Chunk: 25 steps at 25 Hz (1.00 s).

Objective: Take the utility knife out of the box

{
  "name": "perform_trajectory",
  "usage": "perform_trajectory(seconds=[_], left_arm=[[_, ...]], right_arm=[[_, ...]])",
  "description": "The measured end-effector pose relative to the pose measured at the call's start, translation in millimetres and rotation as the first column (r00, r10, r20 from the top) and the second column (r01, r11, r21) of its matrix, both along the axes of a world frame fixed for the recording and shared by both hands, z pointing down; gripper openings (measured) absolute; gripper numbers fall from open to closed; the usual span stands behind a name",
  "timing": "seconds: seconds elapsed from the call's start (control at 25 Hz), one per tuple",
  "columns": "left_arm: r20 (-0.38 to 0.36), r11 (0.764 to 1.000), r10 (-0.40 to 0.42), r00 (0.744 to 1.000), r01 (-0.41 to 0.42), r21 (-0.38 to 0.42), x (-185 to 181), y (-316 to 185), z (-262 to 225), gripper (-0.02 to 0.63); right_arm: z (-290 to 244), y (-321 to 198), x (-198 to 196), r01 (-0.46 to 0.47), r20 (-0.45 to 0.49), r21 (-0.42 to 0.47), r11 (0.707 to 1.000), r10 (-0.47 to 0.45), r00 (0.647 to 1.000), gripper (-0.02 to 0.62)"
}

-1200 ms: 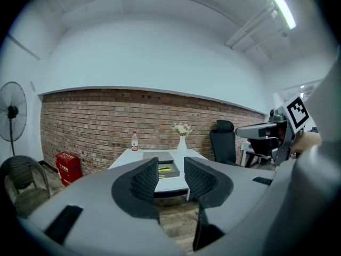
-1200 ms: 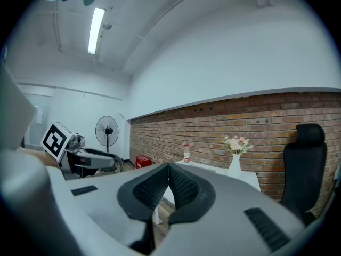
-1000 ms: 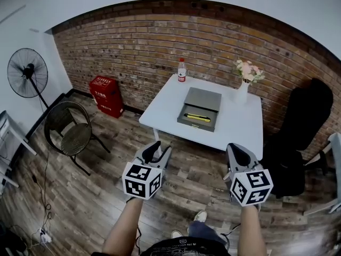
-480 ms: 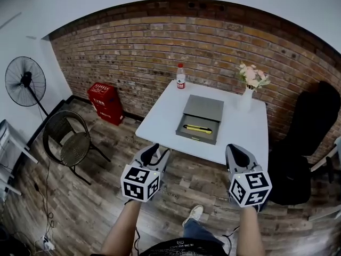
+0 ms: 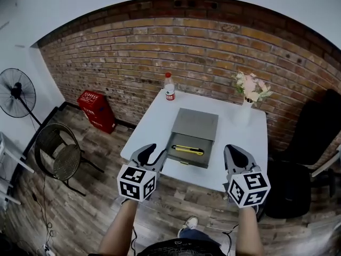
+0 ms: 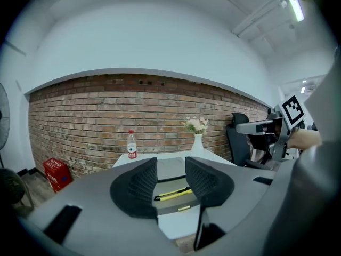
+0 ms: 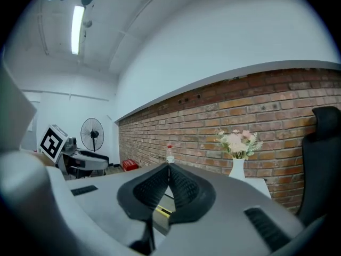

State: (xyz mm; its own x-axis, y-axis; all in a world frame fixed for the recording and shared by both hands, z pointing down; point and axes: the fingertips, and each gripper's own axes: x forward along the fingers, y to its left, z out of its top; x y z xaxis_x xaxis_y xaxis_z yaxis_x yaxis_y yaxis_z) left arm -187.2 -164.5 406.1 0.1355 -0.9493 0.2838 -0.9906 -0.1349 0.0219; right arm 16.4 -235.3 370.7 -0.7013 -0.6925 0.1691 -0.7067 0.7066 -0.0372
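Note:
A yellow utility knife [image 5: 186,150] lies in an open grey box [image 5: 184,160] on the white table [image 5: 146,127]. Both grippers hover before the table's near edge, apart from the box. My left gripper [image 5: 152,152] is open and empty; in the left gripper view the knife [image 6: 173,194] shows through the gap of that gripper [image 6: 170,168]. My right gripper [image 5: 235,154] sits right of the box. In the right gripper view this gripper [image 7: 168,168] has its pads meeting at the tips with nothing between, and a bit of the knife [image 7: 162,211] shows below.
A water bottle [image 5: 169,87] and a vase of flowers [image 5: 249,90] stand at the table's far edge against the brick wall. A red crate [image 5: 96,111], a wicker chair [image 5: 57,154] and a fan [image 5: 16,92] stand left. A black office chair [image 5: 311,143] stands right.
Both grippers have moved forward together toward the table, which now sits nearer and lower in the head view. The knife and box have not moved.

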Motion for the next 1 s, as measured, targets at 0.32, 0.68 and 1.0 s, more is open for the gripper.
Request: perform_trajectory(seconds=[0.32, 0.68, 1.0], left_arm=[[0.056, 0.998, 0.05, 0.997, -0.047, -0.042, 5.3, -79.1, 3.0, 0.166], [0.148, 0.965, 0.241, 0.959, -0.221, -0.139, 37.9, -130.6, 28.6, 0.169], [0.183, 0.837, 0.527, 0.83, -0.47, -0.279, 55.2, -149.7, 72.8, 0.198]], right_arm=[[5.4, -74.1, 2.8, -0.017, 0.04, -0.018, 1.0, 0.018, 0.999, 0.018], [23.0, -104.4, 10.9, -0.058, 0.065, -0.061, 0.996, 0.062, 0.996, 0.018], [32.4, -104.3, 1.3, -0.154, 0.026, -0.073, 0.985, 0.156, 0.987, 0.018]])
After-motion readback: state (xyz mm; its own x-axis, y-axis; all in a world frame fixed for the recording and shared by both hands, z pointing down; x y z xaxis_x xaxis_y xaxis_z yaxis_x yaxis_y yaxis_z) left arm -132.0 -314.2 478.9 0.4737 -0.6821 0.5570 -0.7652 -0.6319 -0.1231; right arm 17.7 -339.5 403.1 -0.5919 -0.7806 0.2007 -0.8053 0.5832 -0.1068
